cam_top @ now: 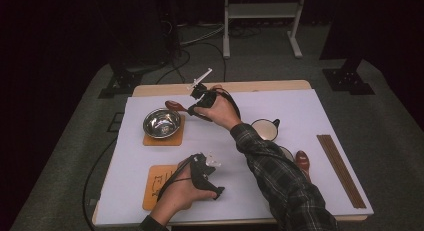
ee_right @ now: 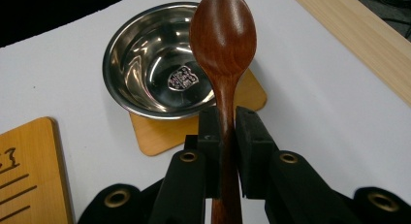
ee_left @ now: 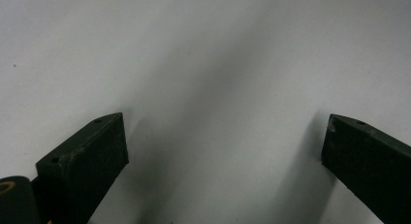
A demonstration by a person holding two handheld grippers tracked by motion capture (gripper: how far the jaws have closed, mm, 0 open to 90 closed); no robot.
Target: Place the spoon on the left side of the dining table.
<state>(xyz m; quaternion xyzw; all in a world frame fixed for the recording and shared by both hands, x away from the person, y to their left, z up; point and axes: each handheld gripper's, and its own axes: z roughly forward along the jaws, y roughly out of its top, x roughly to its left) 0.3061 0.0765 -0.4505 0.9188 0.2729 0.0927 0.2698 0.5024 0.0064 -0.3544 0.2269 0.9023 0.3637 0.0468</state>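
Observation:
My right gripper [cam_top: 192,109] is shut on the handle of a brown wooden spoon [ee_right: 223,44], held just right of a steel bowl [ee_right: 156,64]. In the high view the spoon [cam_top: 174,105] points left, its head above the bowl's far right rim. The steel bowl [cam_top: 162,123] sits on a wooden coaster [cam_top: 164,138]. My left gripper [cam_top: 216,193] rests low over the white mat near the front edge. Its jaws stand wide apart with nothing between them, and its fingers [ee_left: 87,156] frame bare white surface.
A second wooden coaster [cam_top: 156,185] lies under my left hand. A cream cup [cam_top: 265,129] stands right of centre, with a red-brown spoon [cam_top: 302,161] and chopsticks [cam_top: 343,170] further right. The white mat [cam_top: 310,111] covers most of the table.

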